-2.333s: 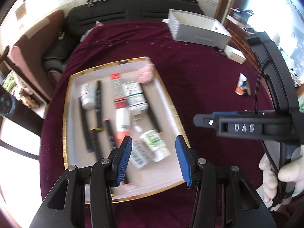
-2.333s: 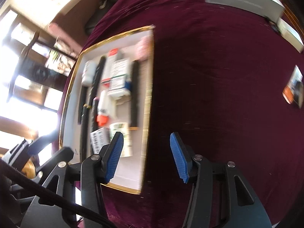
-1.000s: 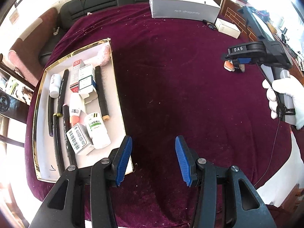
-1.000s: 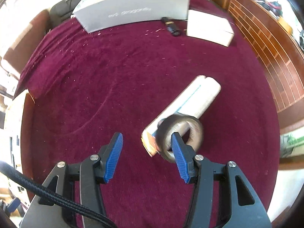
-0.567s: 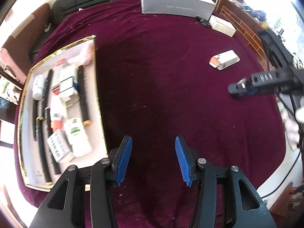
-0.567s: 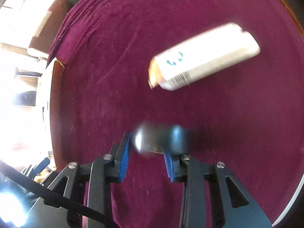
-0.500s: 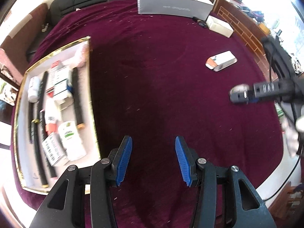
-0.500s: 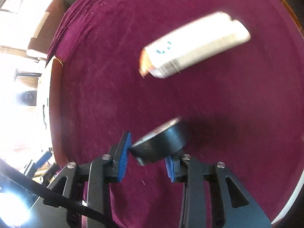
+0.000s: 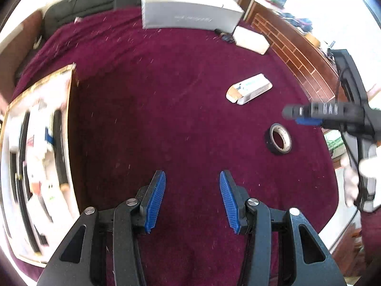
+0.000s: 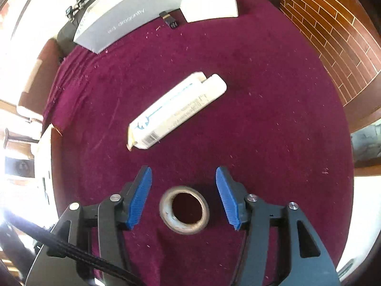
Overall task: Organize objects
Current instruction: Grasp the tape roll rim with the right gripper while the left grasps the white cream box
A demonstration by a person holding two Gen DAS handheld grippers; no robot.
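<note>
A: Where is the roll of tape point(image 10: 184, 212) lying?

B: Flat on the maroon surface point(image 10: 262, 119), between the blue pads of the right gripper point(image 10: 183, 196). The pads stand clear of it on both sides. Its jaws have just been opening, so the roll is released, not gripped.

A: And the white carton point(image 10: 175, 112)?

B: Ahead of the right gripper, lying slantwise on the cloth, well apart from the roll.

A: What about the left gripper point(image 9: 192, 200)?

B: Parted, with nothing between its pads, only bare cloth below. The tray point(image 9: 71, 128) with its bottles and pens is off to its left, blurred. The roll sits ahead and to its right, just beneath the right gripper's tip.

A: Anything further off?

B: A grey box point(image 9: 188, 14) and a small white box point(image 9: 251, 40) at the far edge.
</note>
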